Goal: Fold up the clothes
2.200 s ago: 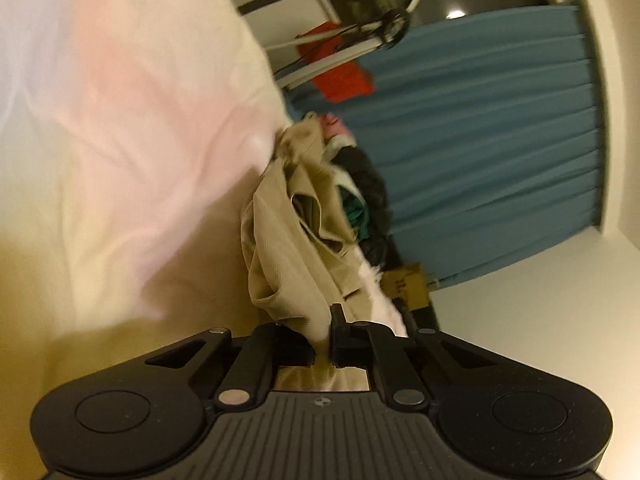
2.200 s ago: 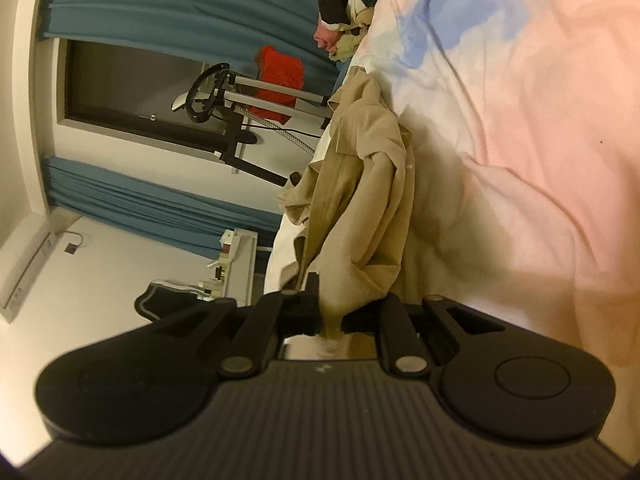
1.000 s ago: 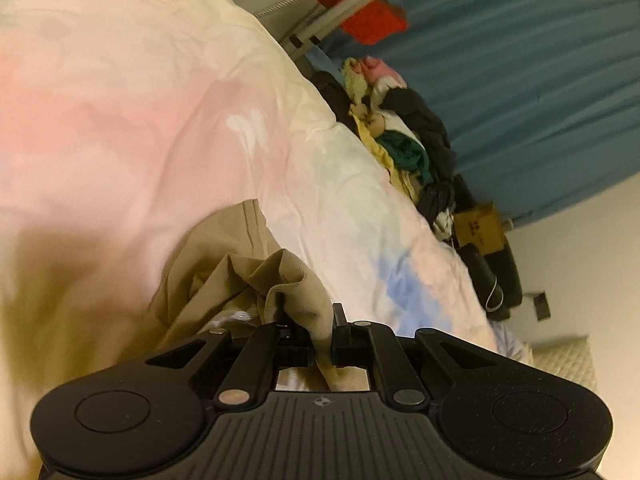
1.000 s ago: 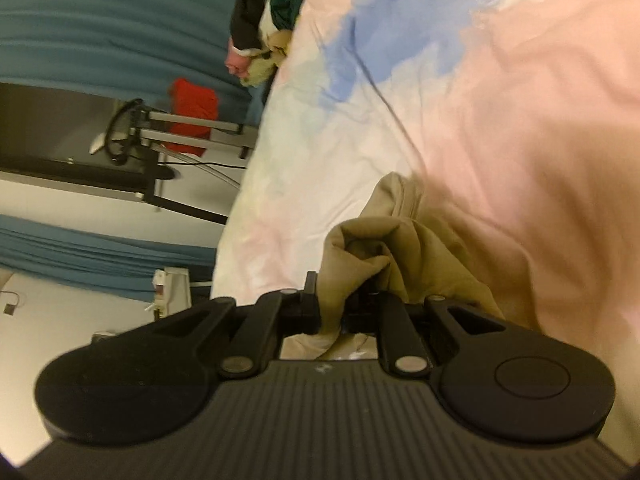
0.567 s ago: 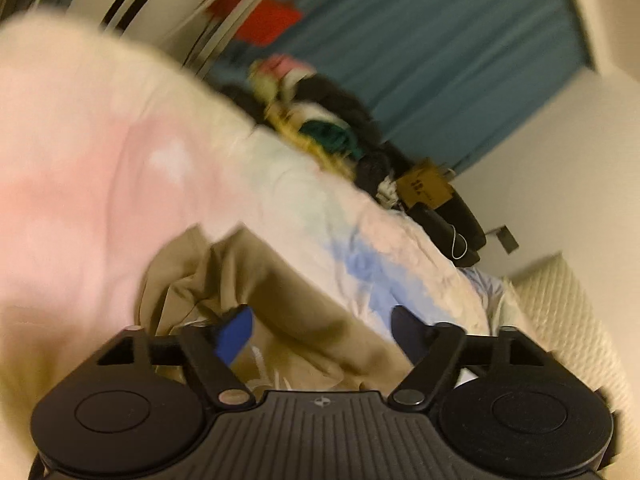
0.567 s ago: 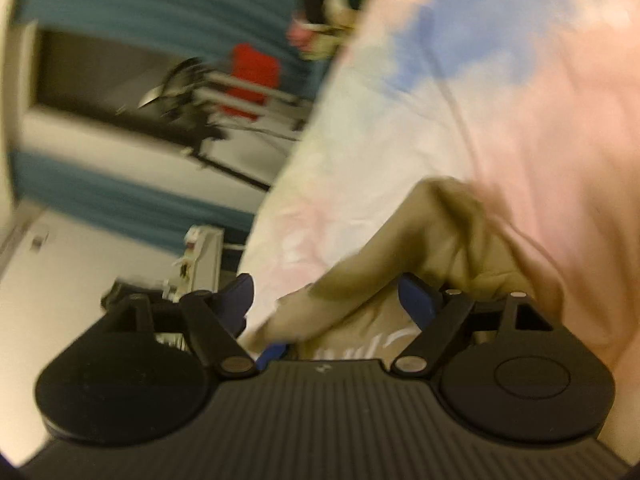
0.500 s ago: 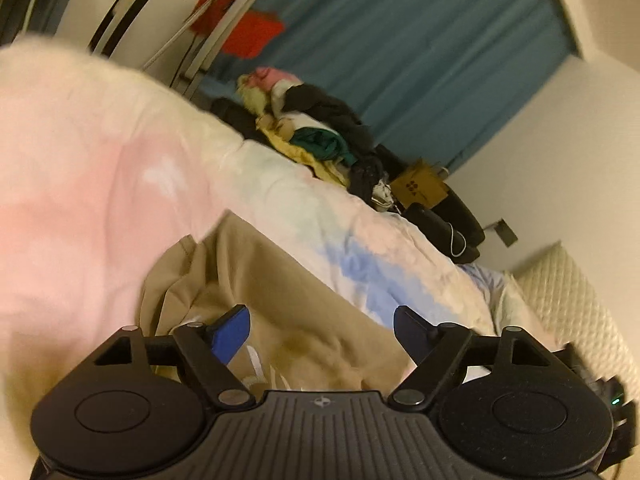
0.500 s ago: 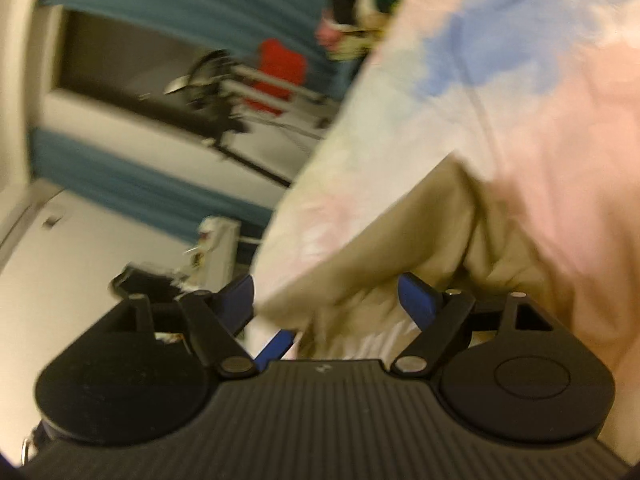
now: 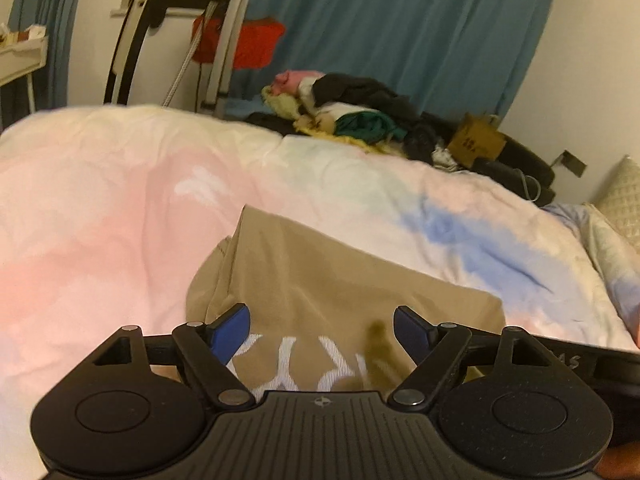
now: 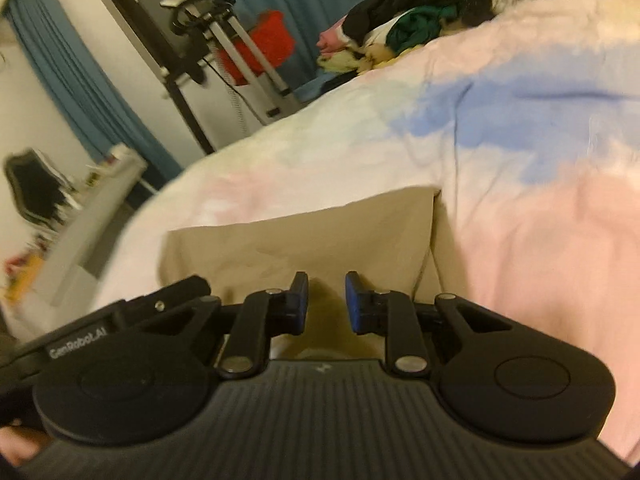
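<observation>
A tan garment [image 9: 320,276] lies spread flat on the pastel bedspread [image 9: 100,208], with white lettering at its near edge. My left gripper [image 9: 322,326] hovers over the near edge, jaws wide open and empty. In the right wrist view the same tan garment [image 10: 304,232] lies flat. My right gripper [image 10: 326,300] is just above its near edge, jaws partly open with a narrow gap and nothing held.
A pile of unfolded clothes [image 9: 352,116] lies at the bed's far edge, also in the right wrist view [image 10: 400,28]. An exercise machine [image 9: 216,32] with a red cloth stands by the blue curtain [image 9: 400,32]. A pillow [image 9: 620,196] is at the right. A white shelf [image 10: 88,208] stands left.
Both grippers let go of the tan garment, which dropped and now lies flat on the bed. Both views have levelled out. The right jaws have narrowed since half a second ago.
</observation>
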Available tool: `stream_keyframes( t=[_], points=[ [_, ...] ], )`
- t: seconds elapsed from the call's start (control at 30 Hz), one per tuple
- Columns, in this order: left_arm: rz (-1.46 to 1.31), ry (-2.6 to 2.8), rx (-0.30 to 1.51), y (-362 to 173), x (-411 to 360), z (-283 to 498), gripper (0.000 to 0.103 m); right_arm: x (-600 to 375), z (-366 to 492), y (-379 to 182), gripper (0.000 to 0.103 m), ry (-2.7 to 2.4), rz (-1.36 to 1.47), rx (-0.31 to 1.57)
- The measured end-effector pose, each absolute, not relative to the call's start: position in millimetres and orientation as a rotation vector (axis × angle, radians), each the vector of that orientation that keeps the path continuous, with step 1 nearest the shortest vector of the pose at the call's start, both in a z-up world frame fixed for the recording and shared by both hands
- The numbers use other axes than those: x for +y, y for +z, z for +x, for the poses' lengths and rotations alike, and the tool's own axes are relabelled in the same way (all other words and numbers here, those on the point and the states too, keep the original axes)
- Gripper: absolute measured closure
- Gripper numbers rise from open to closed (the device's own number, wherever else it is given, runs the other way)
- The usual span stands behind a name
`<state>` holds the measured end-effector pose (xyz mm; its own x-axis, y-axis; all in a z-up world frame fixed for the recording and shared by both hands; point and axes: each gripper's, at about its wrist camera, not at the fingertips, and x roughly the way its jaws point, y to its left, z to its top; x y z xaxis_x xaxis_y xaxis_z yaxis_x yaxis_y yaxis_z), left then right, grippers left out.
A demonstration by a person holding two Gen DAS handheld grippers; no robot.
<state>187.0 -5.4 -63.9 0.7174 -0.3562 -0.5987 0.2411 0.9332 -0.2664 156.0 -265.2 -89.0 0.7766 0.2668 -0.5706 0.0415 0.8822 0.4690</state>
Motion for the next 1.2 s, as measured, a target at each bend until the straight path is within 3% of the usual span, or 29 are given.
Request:
stream_keyframes(
  t=[0.2, 0.73, 0.87, 1.07, 1.1, 1.17, 1.2],
  points=[
    [-0.124, -0.325, 0.682, -67, -10, 185, 0.023, -264, 170, -109, 0.080, 0.139, 0.460, 0.708],
    [-0.043, -0.367, 0.685, -61, -28, 130, 0.023, -263, 121, -89, 0.079, 0.161, 0.399, 0.682],
    [-0.005, -0.343, 0.685, -64, -34, 125, 0.023, -265, 115, -97, 0.079, 0.154, 0.444, 0.714],
    [-0.164, -0.341, 0.684, -41, -7, 104, 0.021, -281, 90, -75, 0.077, 0.195, 0.628, 0.658],
    [-0.201, -0.335, 0.682, -38, -1, 99, 0.021, -285, 85, -70, 0.070, 0.222, 0.674, 0.646],
    [-0.283, -0.324, 0.679, -31, 13, 88, 0.018, -289, 72, -63, 0.038, 0.283, 0.760, 0.634],
    [-0.324, -0.321, 0.678, -30, 21, 82, 0.016, -290, 65, -62, 0.016, 0.309, 0.802, 0.634]
  ],
)
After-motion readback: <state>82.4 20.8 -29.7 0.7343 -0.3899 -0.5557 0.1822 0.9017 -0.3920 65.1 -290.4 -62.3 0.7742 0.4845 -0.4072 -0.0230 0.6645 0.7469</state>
